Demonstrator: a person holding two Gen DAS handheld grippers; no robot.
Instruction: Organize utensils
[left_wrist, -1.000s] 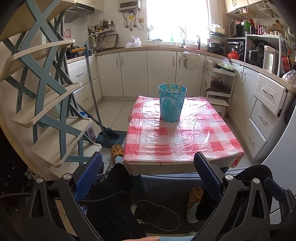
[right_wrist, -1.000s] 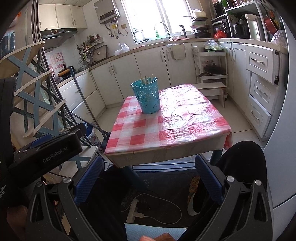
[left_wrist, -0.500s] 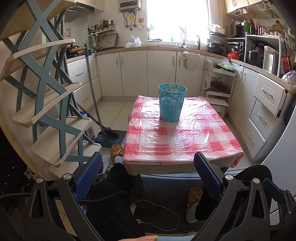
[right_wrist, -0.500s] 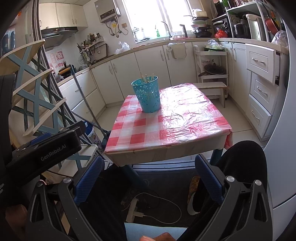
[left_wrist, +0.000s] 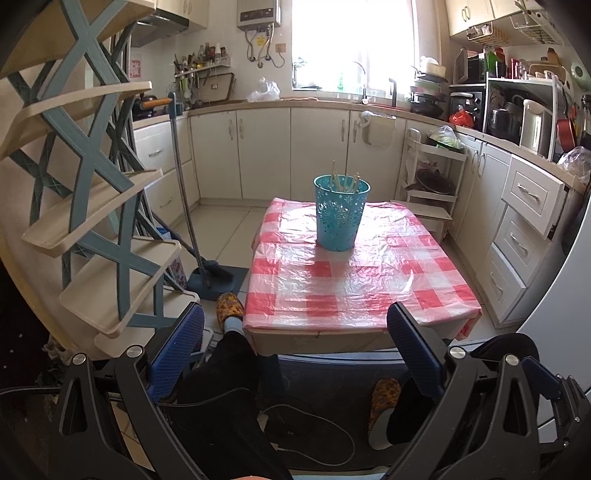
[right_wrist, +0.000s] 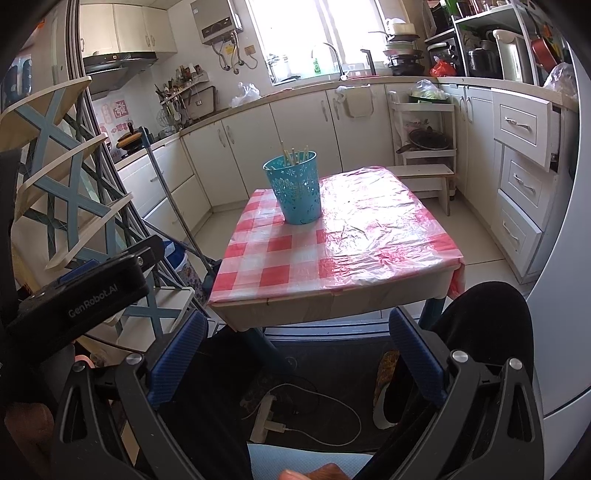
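A teal perforated basket (left_wrist: 341, 212) (right_wrist: 294, 187) stands on a low table with a red-and-white checked cover (left_wrist: 354, 288) (right_wrist: 343, 243). Several wooden utensil handles (left_wrist: 345, 179) (right_wrist: 293, 154) stick up out of it. My left gripper (left_wrist: 295, 328) is open and held back from the table's near edge, above a person's legs. My right gripper (right_wrist: 295, 330) is open too, also short of the near edge, nothing between its fingers. The body of the left gripper (right_wrist: 81, 299) shows at the left of the right wrist view.
A blue and cream folding rack (left_wrist: 85, 206) stands to the left, with a mop (left_wrist: 184, 192) beside it. Kitchen cabinets (left_wrist: 288, 151) run along the back, drawers (left_wrist: 524, 225) on the right. A person's legs in slippers (left_wrist: 229, 306) and a power strip (right_wrist: 267, 417) lie below.
Both views have barely shifted; the right wrist view has drifted slightly. The grippers stay open and the basket has not moved.
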